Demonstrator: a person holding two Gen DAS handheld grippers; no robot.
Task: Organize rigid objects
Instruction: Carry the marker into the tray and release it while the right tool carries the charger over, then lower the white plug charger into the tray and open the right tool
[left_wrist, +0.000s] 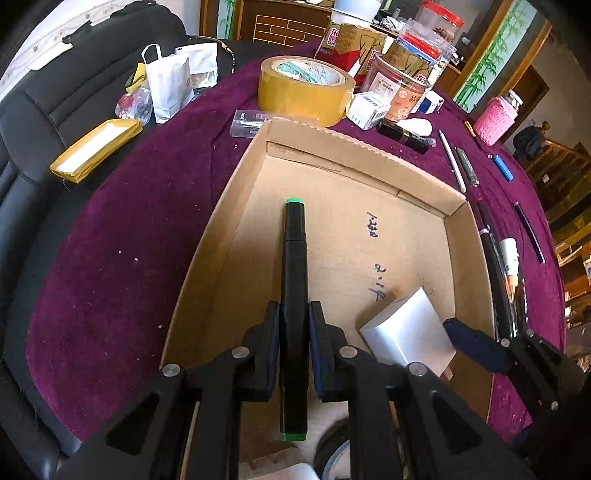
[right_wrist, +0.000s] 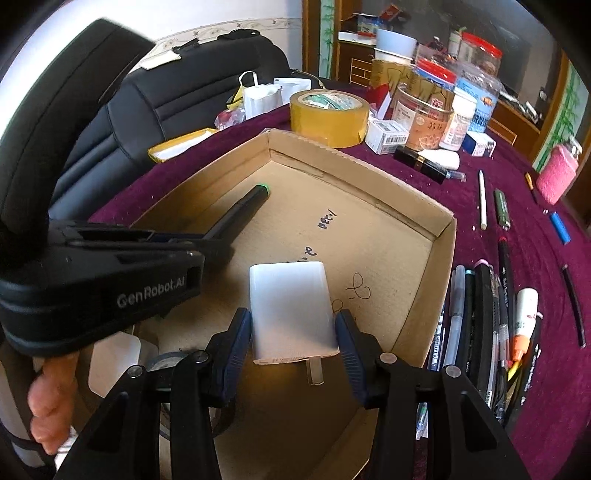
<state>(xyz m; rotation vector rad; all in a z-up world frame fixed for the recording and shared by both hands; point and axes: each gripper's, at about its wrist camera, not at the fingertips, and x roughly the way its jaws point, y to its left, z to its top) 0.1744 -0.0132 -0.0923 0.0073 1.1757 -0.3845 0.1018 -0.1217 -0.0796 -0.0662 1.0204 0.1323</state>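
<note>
My left gripper (left_wrist: 294, 314) is shut on a black marker with green ends (left_wrist: 294, 266), which points forward over the open cardboard box (left_wrist: 354, 147). My right gripper (right_wrist: 293, 325) is shut on a white plug adapter (right_wrist: 291, 306), its pads pressing both sides and its metal prongs facing the camera. Both are held over the box floor (right_wrist: 388, 258). In the left wrist view the white adapter (left_wrist: 410, 328) shows at the lower right with one right finger (left_wrist: 476, 343) beside it. In the right wrist view the marker (right_wrist: 243, 206) and the left gripper body (right_wrist: 103, 277) fill the left side.
The box lies on a purple cloth (left_wrist: 129, 240). Behind it stand a roll of brown tape (left_wrist: 304, 86), jars and small cartons (right_wrist: 424, 110). Several pens lie right of the box (right_wrist: 487, 314). A black lipstick tube (right_wrist: 421, 162) and a black chair (right_wrist: 166, 110) are also near.
</note>
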